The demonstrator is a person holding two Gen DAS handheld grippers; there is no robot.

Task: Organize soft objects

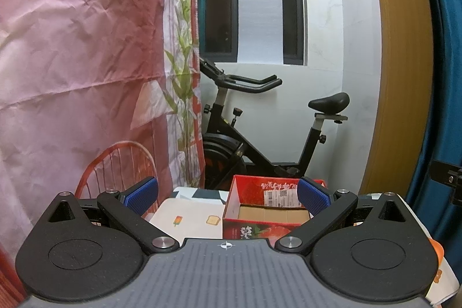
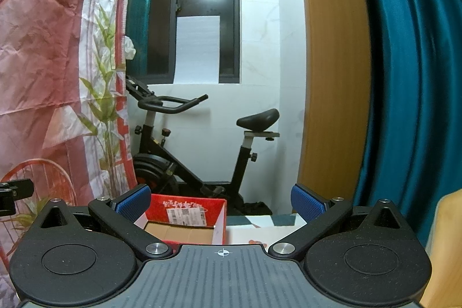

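A red open cardboard box [image 1: 260, 214] with a strawberry print and a shipping label stands on a table with a printed cloth [image 1: 190, 217]. Its brown inside looks empty. It also shows in the right wrist view [image 2: 187, 221]. My left gripper [image 1: 228, 197] is open and empty, raised in front of the box. My right gripper [image 2: 221, 202] is open and empty, with the box behind its left finger. No soft object shows in either view.
A pink and red printed sheet [image 1: 72, 62] hangs at the left. A black exercise bike [image 1: 260, 134] stands behind the table by a white wall. A wooden door frame [image 2: 329, 77] and a teal curtain [image 2: 410, 77] are at the right.
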